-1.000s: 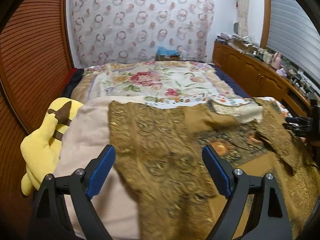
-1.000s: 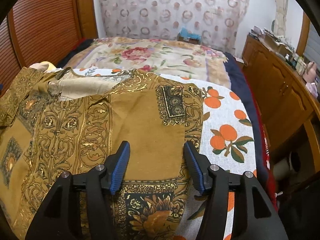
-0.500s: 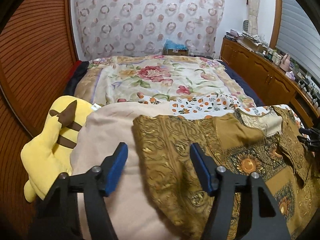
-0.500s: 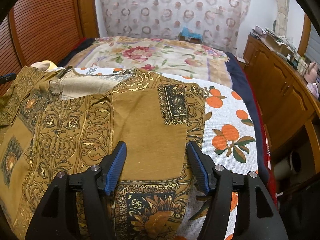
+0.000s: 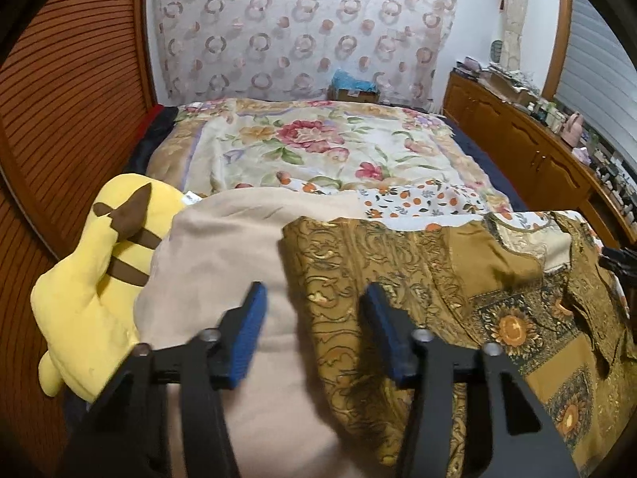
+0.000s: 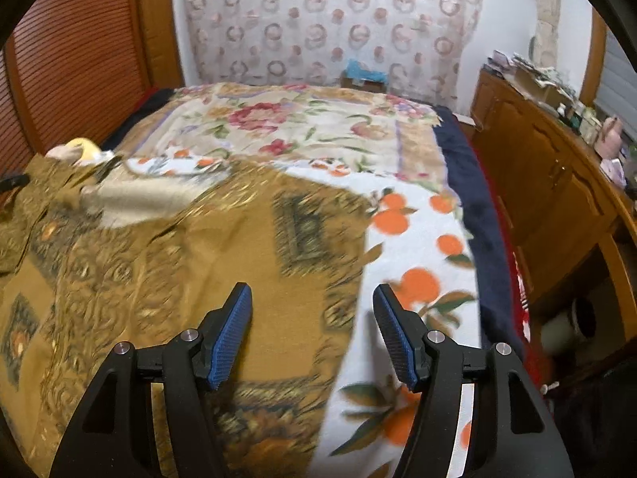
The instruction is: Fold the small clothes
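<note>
A brown and gold patterned garment (image 5: 438, 279) lies spread flat on the bed; it also shows in the right wrist view (image 6: 179, 263). My left gripper (image 5: 312, 332) is open and empty, hovering over the garment's left edge where it meets a beige blanket (image 5: 223, 247). My right gripper (image 6: 312, 330) is open and empty above the garment's right edge, beside the orange-print sheet (image 6: 418, 247). A pale lining patch (image 6: 147, 199) shows near the garment's neck.
A yellow plush toy (image 5: 99, 263) lies at the bed's left side by the wooden headboard wall (image 5: 67, 99). A floral quilt (image 5: 310, 147) covers the far bed. A wooden cabinet (image 6: 557, 183) with clutter runs along the right.
My left gripper has moved left, from over the garment's middle to its left edge, and its jaws have narrowed. My right gripper has shifted right to the garment's right edge and opened a little wider.
</note>
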{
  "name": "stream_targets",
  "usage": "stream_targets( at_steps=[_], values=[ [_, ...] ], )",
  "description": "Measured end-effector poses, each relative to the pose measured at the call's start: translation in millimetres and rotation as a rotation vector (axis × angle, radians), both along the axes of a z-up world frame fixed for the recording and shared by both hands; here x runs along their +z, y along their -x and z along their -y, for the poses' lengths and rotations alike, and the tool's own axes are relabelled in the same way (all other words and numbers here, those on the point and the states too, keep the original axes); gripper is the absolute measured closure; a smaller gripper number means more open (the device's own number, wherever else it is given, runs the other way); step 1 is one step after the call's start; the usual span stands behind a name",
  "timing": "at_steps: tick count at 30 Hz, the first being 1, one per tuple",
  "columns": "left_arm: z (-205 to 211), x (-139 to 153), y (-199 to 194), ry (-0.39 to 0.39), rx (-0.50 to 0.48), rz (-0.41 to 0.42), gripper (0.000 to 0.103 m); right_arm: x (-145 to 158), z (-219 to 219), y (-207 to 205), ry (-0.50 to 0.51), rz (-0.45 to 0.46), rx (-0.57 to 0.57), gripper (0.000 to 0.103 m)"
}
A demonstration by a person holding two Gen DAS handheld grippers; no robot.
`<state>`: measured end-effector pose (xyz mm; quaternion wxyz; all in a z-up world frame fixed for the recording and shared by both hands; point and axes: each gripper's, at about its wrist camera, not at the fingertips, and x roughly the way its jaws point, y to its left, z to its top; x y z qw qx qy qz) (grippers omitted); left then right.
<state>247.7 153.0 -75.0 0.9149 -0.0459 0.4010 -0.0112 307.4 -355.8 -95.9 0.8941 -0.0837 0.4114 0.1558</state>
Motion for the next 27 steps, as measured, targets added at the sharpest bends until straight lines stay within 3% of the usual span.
stream_targets(
  at_steps=[2,5,8,11,13,14,16,17,27],
  values=[
    [3,-1,0,0.004,-0.013,0.000,0.064,-2,3,-11,0.012,-0.012,-0.011,0.038],
    [6,-1,-2,-0.002,-0.019,-0.006,0.065,-8,3,-26,0.019,-0.040,-0.005,0.039],
    [5,-4,-9,-0.002,-0.014,-0.035,0.065,-7,-3,-34,0.013,-0.035,0.037,0.048],
    [1,-7,-14,0.017,-0.012,-0.054,0.065,-7,-11,-38,0.023,-0.024,0.074,0.063],
    [4,-5,-14,0.015,-0.026,-0.044,0.065,-6,-18,-36,0.035,-0.020,0.102,0.093],
    [5,-4,-13,0.020,-0.037,-0.038,0.078,-6,-21,-35,0.036,-0.022,0.116,0.097],
    [6,1,-10,0.044,-0.052,-0.023,0.100,-3,-27,-29,0.053,-0.003,0.129,0.100],
    [7,6,-6,0.057,-0.053,-0.006,0.102,0,-29,-26,0.053,0.012,0.131,0.100],
    [36,71,85,0.039,-0.119,0.206,0.103,74,-21,42,-0.061,0.228,0.121,0.101]
  ],
)
